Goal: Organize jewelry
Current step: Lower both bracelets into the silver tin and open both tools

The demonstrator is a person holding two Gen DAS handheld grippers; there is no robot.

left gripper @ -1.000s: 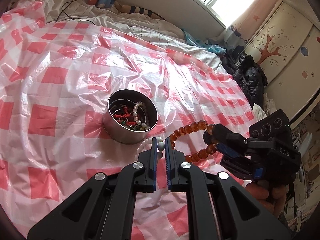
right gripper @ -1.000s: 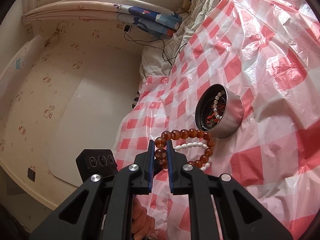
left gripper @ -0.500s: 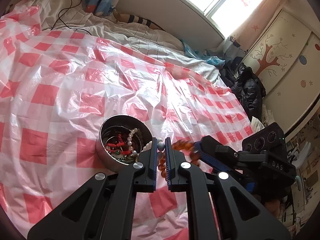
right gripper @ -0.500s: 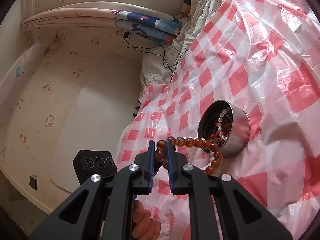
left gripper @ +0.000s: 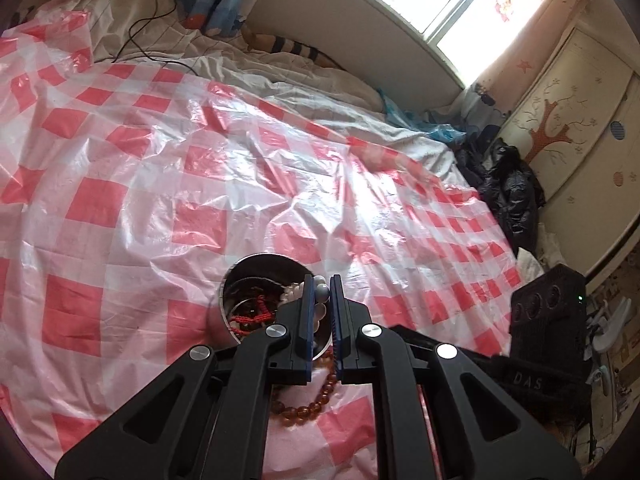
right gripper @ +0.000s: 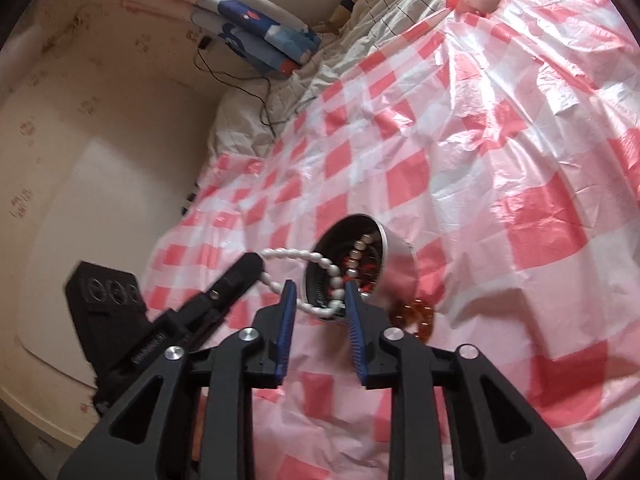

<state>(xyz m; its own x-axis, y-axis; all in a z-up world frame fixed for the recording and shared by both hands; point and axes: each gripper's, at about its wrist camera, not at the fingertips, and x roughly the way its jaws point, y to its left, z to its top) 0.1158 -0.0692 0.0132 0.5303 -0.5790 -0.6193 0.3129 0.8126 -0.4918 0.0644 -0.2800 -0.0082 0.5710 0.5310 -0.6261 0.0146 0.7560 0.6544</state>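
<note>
A round metal tin (left gripper: 240, 274) (right gripper: 394, 246) holding several bead strings stands on the red-and-white checked plastic sheet (left gripper: 140, 184). My left gripper (left gripper: 321, 294) is shut on a white bead bracelet (right gripper: 294, 254) and holds it over the tin's rim; the bracelet hangs between the left gripper (right gripper: 256, 264) and the tin. My right gripper (right gripper: 320, 292) is open and empty just in front of the tin. An amber bead bracelet (left gripper: 304, 404) (right gripper: 418, 314) lies on the sheet beside the tin.
The sheet covers a bed with rumpled white bedding (left gripper: 280, 68) and a black cable (left gripper: 148, 20) at the head. Dark clothes (left gripper: 508, 196) lie at the bed's right edge by a wardrobe (left gripper: 580, 112).
My right gripper has opened and let go of the amber bracelet, which now lies on the sheet beside the tin. My left gripper has carried the white bracelet over the tin.
</note>
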